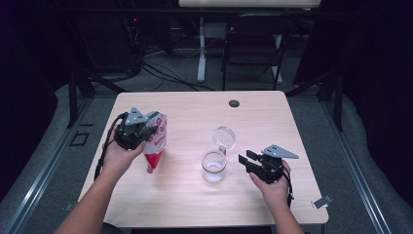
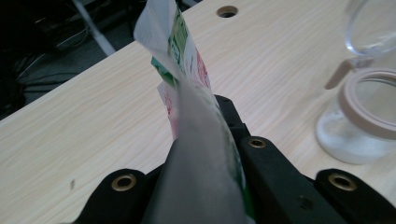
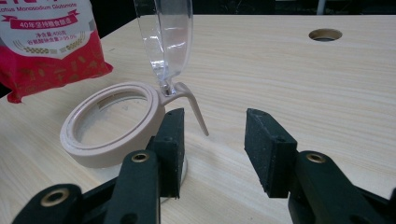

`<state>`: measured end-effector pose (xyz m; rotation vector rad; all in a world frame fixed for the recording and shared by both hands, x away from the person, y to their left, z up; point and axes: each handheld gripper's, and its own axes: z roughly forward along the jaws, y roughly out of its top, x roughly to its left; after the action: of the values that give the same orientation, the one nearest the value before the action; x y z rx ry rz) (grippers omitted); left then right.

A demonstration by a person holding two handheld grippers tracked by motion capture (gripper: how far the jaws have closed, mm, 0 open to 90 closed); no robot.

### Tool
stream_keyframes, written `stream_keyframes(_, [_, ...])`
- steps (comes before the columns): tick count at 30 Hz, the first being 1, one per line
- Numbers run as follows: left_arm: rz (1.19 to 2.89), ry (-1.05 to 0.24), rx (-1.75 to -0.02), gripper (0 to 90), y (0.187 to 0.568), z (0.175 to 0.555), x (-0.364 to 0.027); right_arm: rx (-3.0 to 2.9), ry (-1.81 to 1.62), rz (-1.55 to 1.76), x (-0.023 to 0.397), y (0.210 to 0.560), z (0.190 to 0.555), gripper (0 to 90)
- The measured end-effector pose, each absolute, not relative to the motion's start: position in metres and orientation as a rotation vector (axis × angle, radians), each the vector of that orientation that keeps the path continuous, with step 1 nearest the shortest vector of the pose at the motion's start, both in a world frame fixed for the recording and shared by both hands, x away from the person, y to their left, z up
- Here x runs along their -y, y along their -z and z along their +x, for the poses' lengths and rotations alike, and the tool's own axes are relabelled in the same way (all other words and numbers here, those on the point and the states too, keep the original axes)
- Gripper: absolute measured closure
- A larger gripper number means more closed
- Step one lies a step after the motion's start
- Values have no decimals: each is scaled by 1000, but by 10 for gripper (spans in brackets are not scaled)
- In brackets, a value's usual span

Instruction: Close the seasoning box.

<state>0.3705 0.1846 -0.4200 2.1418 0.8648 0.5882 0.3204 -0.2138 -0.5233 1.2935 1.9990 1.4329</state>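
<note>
On the left half of the table (image 1: pixel 272 112), a red and white pouch (image 1: pixel 156 141) hangs tilted from the left gripper (image 1: pixel 141 132), whose jaws pinch its top edge. From the left gripper view the pouch (image 2: pixel 187 70) fills the gap and hides the pads, and its print blurs. Right of it stands a clear jar (image 1: pixel 214 166) with its beige-rimmed lid (image 1: pixel 224 137) flipped up. Just right of the jar, the right gripper (image 1: pixel 247 160) has its jaws spread, empty; its view cuts off the jar (image 3: pixel 112 123) below the rim.
</note>
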Motion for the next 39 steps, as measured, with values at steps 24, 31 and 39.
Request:
stream_keyframes(24, [2163, -420, -644, 900, 448, 326, -145, -2026, -1406, 1203, 209, 516, 317, 578])
stream_keyframes(31, [2130, -371, -679, 900, 460, 319, -158, -2115, -1382, 1139, 201, 512, 314, 699])
stream_keyframes(39, [2072, -332, -702, 899, 468, 315, -163, -2188, -1408, 1025, 189, 496, 305, 859])
